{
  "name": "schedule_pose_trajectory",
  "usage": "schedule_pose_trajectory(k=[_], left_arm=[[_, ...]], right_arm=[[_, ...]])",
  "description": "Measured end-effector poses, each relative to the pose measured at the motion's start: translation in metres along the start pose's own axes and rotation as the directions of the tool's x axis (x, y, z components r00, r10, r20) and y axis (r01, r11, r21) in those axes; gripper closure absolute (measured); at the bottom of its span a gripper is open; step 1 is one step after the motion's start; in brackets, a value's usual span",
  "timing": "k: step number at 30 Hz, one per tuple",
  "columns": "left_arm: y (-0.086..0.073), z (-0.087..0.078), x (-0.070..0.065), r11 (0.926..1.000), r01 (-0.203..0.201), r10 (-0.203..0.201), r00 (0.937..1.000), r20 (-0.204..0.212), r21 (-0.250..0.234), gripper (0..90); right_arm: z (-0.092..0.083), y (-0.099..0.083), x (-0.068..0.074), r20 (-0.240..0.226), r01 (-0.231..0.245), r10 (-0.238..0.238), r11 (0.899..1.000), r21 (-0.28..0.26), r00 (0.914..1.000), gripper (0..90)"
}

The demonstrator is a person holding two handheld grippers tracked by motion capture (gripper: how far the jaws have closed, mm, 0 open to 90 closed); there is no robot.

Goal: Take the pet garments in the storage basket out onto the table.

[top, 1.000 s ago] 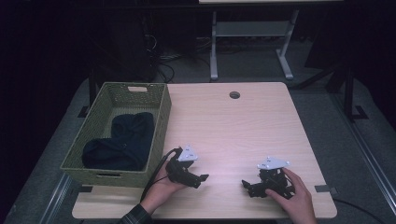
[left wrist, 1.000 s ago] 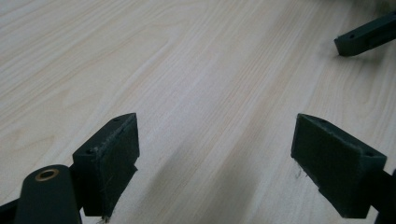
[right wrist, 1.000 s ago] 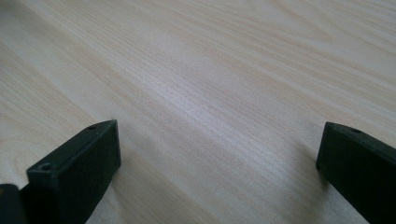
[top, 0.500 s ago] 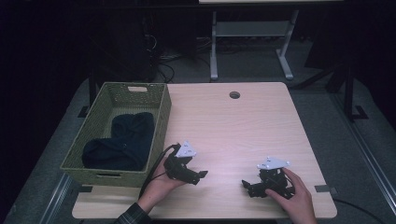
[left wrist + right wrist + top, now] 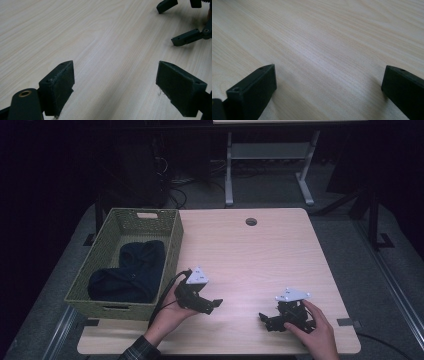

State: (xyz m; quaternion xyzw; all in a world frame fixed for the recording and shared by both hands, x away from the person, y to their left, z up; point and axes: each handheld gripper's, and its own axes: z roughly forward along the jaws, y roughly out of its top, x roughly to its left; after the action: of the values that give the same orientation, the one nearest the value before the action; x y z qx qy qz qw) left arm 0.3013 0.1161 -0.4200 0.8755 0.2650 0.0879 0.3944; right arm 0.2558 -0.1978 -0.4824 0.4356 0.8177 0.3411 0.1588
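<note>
My left gripper point(image 5: 214, 303) is held in a hand just above the light wooden table point(image 5: 250, 260), close beside the basket's near right corner. Its jaws stand wide open with nothing between them, and bare wood shows under my left gripper point(image 5: 115, 85). My right gripper point(image 5: 266, 321) rests near the front edge at the right, a hand around it. It is open too, and my right gripper point(image 5: 328, 87) has only wood grain between its jaws. In the left gripper view the right gripper's fingers point(image 5: 186, 38) show at the top right.
A green woven basket point(image 5: 173, 251) stands at the table's left side with a dark blue cloth point(image 5: 131, 272) lying in it. A round cable hole point(image 5: 251, 221) sits near the far edge. Beyond the table are a desk frame and cables on the floor.
My left gripper has drifted slightly away from the front edge. The right gripper and the basket have stayed put.
</note>
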Motion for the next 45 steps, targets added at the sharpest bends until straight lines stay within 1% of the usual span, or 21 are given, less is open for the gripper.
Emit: schedule_pose_trajectory(k=[4,6,14,18,19,22,24,25,26,27,28,29,31,35,36,40,41,45], left_arm=[[0.004,-0.003,0.001,0.9999,0.002,-0.002,1.0000,-0.004,-0.013,14.7],[0.005,-0.004,0.001,0.9995,0.023,-0.023,0.9997,-0.001,-0.022,14.7],[0.012,-0.010,0.003,0.9990,0.031,-0.031,0.9995,0.002,-0.032,14.6],[0.016,-0.013,0.004,0.9993,0.027,-0.027,0.9996,0.005,-0.027,14.7],[0.017,-0.014,0.004,0.9990,0.032,-0.032,0.9995,0.007,-0.029,14.7],[0.021,-0.016,0.005,0.9991,0.027,-0.027,0.9996,0.007,-0.032,14.7],[0.022,-0.017,0.005,0.9987,0.032,-0.032,0.9994,0.009,-0.038,14.7],[0.024,-0.019,0.006,0.9991,0.027,-0.027,0.9996,0.008,-0.034,14.7],[0.025,-0.019,0.006,0.9986,0.033,-0.033,0.9994,0.007,-0.041,14.7],[0.027,-0.021,0.007,0.9992,0.020,-0.020,0.9998,0.004,-0.035,14.7],[0.028,-0.021,0.008,0.9989,0.024,-0.024,0.9997,0.005,-0.039,14.7],[0.029,-0.022,0.009,0.9990,0.020,-0.019,0.9998,0.005,-0.039,14.7],[0.032,-0.024,0.009,0.9984,0.028,-0.028,0.9996,0.006,-0.048,14.7],[0.037,-0.028,0.012,0.9980,0.027,-0.026,0.9996,0.012,-0.056,14.4],[0.038,-0.028,0.012,0.9973,0.035,-0.034,0.9993,0.016,-0.065,14.1],[0.042,-0.033,0.016,0.9978,0.022,-0.020,0.9995,0.024,-0.063,13.4],[0.043,-0.034,0.017,0.9972,0.027,-0.025,0.9994,0.025,-0.070,13.3],[0.045,-0.037,0.019,0.9972,0.027,-0.026,0.9995,0.018,-0.069,12.8]], right_arm=[[0.000,0.000,0.000,0.000,0.000,0.000,1.000,0.000,1.0000,0.0],[0.000,0.000,0.000,-0.001,0.000,0.000,1.000,0.000,1.0000,0.0],[0.000,0.000,0.000,-0.001,0.000,0.000,1.000,-0.001,1.0000,0.0],[0.000,0.000,0.000,-0.001,-0.001,0.001,1.000,-0.001,1.0000,0.0],[0.000,0.000,0.000,-0.001,-0.001,0.001,1.000,-0.001,1.0000,0.0],[0.000,0.000,0.000,-0.001,0.000,0.000,1.000,-0.001,1.0000,0.0],[0.000,0.000,0.000,-0.001,0.000,0.000,1.000,-0.001,1.0000,0.0],[0.000,0.000,0.000,-0.001,0.000,0.000,1.000,-0.001,1.0000,0.0],[0.000,0.000,0.000,-0.001,0.000,0.000,1.000,-0.001,1.0000,0.0],[0.000,0.000,0.000,-0.001,0.000,0.000,1.000,-0.001,1.0000,0.0],[0.000,0.000,0.000,-0.001,0.000,0.000,1.000,-0.001,1.0000,0.0],[0.000,0.000,0.000,-0.001,0.000,0.000,1.000,-0.001,1.0000,0.0],[0.000,0.000,0.000,-0.002,0.000,0.000,1.000,-0.001,1.0000,0.0],[0.000,0.000,0.000,-0.002,0.000,0.000,1.000,-0.001,1.0000,0.0],[0.000,0.000,0.000,-0.002,0.000,0.000,1.000,-0.001,1.0000,0.0],[0.000,0.000,0.000,-0.002,0.000,0.000,1.000,-0.001,1.0000,0.0],[0.000,0.000,0.000,-0.002,0.001,-0.001,1.000,-0.001,1.0000,0.0],[0.000,0.000,0.000,-0.002,0.000,0.000,1.000,-0.001,1.0000,0.0]])
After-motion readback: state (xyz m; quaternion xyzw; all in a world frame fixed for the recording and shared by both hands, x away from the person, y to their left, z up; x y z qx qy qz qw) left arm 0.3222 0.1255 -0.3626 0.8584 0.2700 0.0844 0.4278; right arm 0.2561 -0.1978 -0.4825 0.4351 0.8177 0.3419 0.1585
